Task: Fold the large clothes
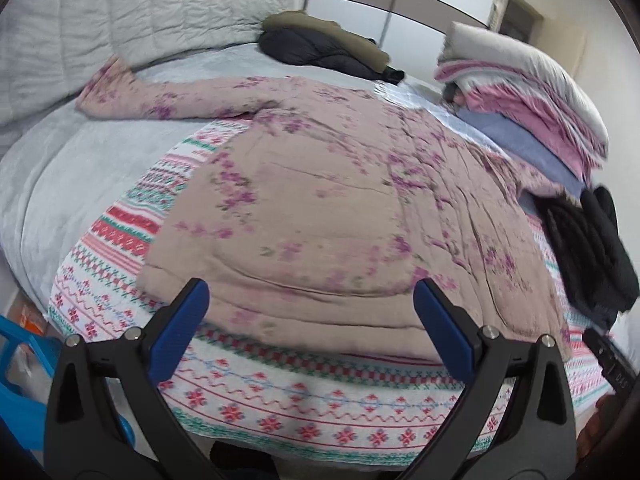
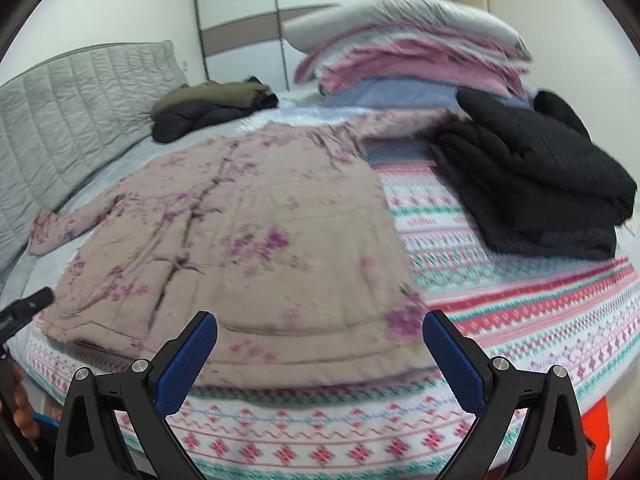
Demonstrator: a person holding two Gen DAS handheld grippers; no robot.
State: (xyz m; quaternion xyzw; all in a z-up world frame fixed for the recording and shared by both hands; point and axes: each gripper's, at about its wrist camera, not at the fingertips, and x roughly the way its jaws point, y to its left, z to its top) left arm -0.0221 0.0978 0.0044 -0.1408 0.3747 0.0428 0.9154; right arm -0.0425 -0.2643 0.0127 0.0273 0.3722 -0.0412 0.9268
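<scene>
Quilted coat [image 1: 320, 208], dusty pink with purple floral print, long-sleeved. Lies spread flat and unfolded on the patterned bedspread [image 1: 304, 396]. One sleeve [image 1: 132, 96] extends outward toward the headboard.

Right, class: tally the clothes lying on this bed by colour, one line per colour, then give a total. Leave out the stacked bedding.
Pink floral: 1, the padded coat spread flat on the patterned blanket.
Black: 1, the folded jacket on the right.
Olive and dark: 1, the bundled jacket near the headboard.
Total: 3.
</scene>
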